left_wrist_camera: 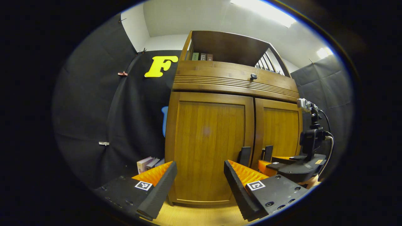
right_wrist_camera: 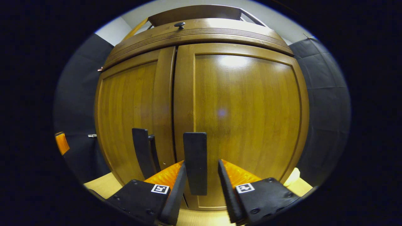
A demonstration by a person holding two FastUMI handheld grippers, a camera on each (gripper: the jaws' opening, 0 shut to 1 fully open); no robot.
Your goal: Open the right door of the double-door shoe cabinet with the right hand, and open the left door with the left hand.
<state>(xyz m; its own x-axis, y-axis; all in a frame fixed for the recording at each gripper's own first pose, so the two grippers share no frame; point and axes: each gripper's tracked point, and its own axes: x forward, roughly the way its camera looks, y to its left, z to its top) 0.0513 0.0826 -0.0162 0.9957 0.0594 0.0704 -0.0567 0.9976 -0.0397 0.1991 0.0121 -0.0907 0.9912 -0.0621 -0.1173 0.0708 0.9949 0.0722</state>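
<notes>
Black-draped booth walls frame the shoe cabinet [right_wrist_camera: 201, 103], doors closed; right gripper [right_wrist_camera: 201, 185], fingers spread, straddles the stiff right-door handle [right_wrist_camera: 195, 163], while left gripper [left_wrist_camera: 201, 185] hangs open before it.

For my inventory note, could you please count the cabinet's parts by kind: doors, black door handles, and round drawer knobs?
Doors: 2, left door and right door, both closed.
Black door handles: 2, left handle and right handle.
Round drawer knobs: 1, knob.
Total: 5.
</notes>
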